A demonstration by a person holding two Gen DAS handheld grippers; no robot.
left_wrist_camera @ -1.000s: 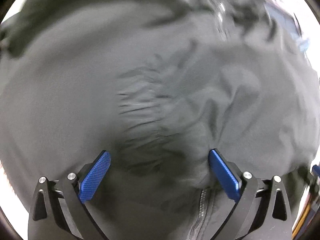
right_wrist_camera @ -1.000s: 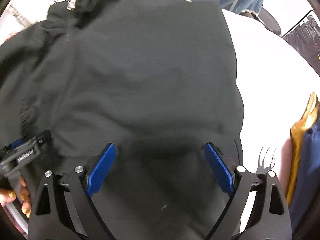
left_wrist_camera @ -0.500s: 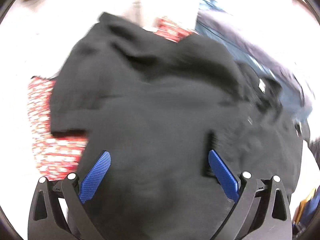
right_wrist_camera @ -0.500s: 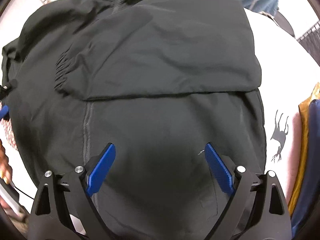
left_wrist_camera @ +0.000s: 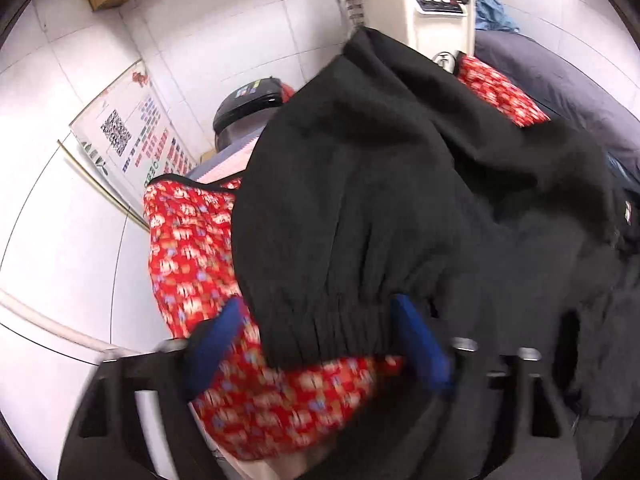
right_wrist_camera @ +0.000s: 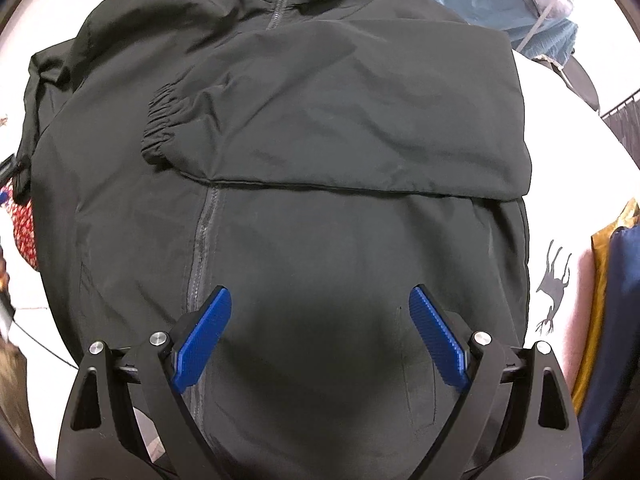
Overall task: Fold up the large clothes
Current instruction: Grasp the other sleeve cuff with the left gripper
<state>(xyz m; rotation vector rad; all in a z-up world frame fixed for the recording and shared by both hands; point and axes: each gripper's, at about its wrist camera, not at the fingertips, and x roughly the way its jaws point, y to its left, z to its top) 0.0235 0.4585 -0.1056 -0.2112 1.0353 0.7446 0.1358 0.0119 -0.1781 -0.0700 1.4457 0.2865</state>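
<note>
Left wrist view: my left gripper [left_wrist_camera: 316, 340] has its jaws spread, gripping nothing; the elastic cuff [left_wrist_camera: 344, 316] of the black jacket [left_wrist_camera: 400, 208] sleeve lies between them, sleeve running away ahead, over red patterned fabric [left_wrist_camera: 188, 248]. Right wrist view: my right gripper [right_wrist_camera: 320, 332] hovers with jaws apart above the jacket's lower front on the white worktop [right_wrist_camera: 560, 160]; one sleeve lies folded across the chest, zip [right_wrist_camera: 200, 248] running lengthwise. I judge the left nearer the unfolded sleeve.
</note>
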